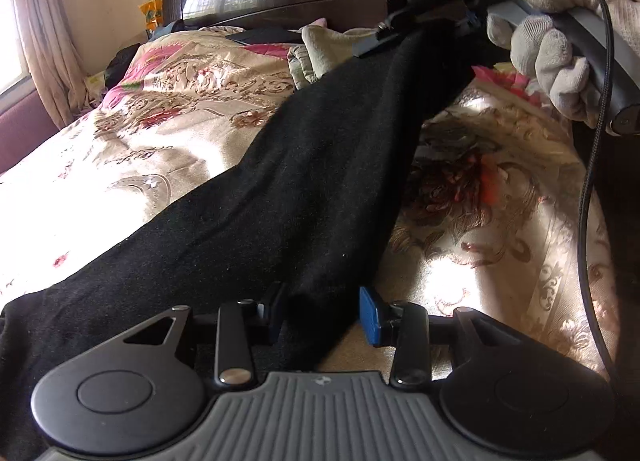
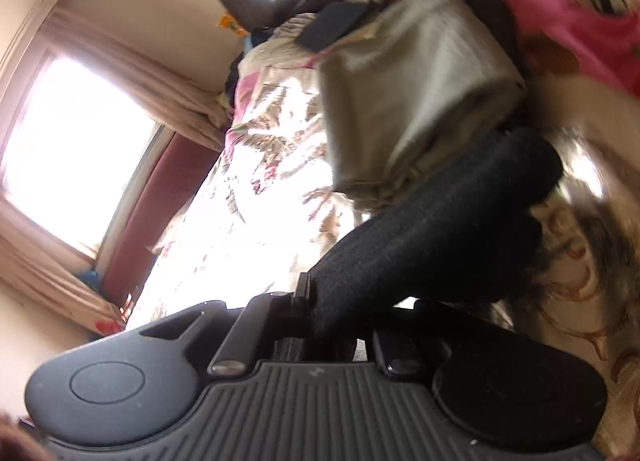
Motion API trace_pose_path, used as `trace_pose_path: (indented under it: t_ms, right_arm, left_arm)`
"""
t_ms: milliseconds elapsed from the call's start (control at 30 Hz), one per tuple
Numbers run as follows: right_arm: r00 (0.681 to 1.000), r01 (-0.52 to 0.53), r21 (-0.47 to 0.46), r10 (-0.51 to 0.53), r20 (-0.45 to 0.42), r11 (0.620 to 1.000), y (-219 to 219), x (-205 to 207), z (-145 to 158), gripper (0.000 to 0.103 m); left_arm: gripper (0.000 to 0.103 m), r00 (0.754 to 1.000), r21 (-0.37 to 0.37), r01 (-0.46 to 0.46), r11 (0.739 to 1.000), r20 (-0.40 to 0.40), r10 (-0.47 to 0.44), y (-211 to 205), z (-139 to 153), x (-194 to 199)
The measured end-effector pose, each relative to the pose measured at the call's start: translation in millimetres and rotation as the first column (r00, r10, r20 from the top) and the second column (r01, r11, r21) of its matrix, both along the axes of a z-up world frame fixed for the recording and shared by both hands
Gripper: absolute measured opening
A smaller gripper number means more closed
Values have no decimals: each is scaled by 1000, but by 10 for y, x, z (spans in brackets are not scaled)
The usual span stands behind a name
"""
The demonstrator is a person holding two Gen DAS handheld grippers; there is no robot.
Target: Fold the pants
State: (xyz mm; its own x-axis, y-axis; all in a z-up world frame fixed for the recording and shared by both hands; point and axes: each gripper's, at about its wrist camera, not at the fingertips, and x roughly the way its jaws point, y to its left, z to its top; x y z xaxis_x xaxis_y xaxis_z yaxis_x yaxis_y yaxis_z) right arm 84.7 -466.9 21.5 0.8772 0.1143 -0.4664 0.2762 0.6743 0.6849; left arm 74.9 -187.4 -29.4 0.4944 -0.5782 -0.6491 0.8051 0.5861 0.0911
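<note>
**Black knit pants strung between your two grippers**

Black, fuzzy fabric: your pants (image 1: 280, 181) run as one long dark band across the floral bedspread (image 1: 160, 109), lifted off it toward the far end. Your left gripper (image 1: 324, 311) has the near edge bunched between its pads, pinching it. Your right gripper (image 2: 320, 313) is pressed tight on the other end, and from its camera the cloth rolls away in a thick tube. A gloved hand (image 1: 556, 61) holds that gripper up.
</note>
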Motion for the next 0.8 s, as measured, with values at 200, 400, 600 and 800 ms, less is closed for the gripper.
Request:
trace_pose_path:
  t_ms: [200, 400, 600, 800]
  right_arm:
    - [949, -302, -287, 315, -1, 909, 1322, 591, 638, 9]
    - [780, -580, -525, 611, -136, 623, 3149, 1038, 637, 10]
    - [529, -673, -725, 780, -334, 146, 4782, 667, 182, 13]
    - [436, -703, -710, 809, -394, 33, 5110, 448, 10, 29]
  left_arm:
    - [53, 992, -118, -122, 985, -30, 120, 577, 137, 62]
    - [53, 946, -195, -324, 926, -52, 320, 1552, 240, 107]
    - [53, 854, -231, -520, 822, -121, 506, 2454, 99, -51]
    - [53, 796, -320, -604, 730, -204, 570, 2879, -24, -241]
